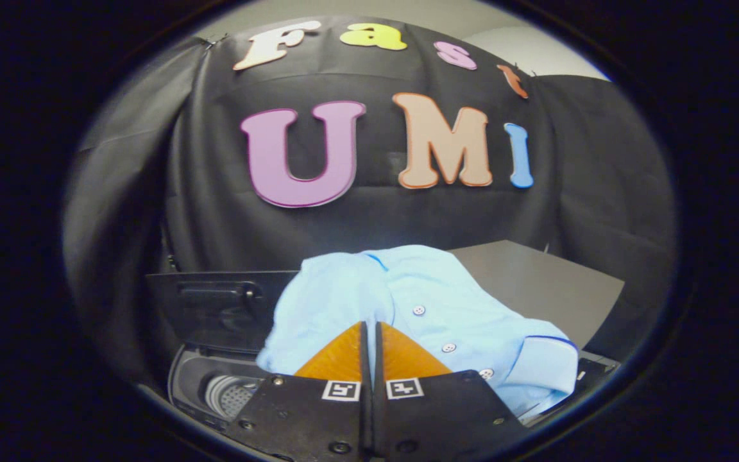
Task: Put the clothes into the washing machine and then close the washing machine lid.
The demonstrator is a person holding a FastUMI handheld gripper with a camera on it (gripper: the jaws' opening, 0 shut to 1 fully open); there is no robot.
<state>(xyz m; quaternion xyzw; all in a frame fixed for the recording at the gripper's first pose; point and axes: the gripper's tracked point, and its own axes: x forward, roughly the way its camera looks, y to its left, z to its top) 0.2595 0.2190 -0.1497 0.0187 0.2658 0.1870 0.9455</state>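
Clothes first: the light blue shirt (421,308) hangs bunched from my tongs (370,337), whose fingers are closed together with a fold of it pinched between them. It is over the washing machine (215,385), drum opening just below, lid (215,308) standing up. Loading step, I judge; next I lower and let go.

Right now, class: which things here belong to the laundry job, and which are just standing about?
Belongs to the job:
- light blue shirt, pinched by the gripper
- washing machine drum
- raised lid

Just standing about:
- grey tabletop
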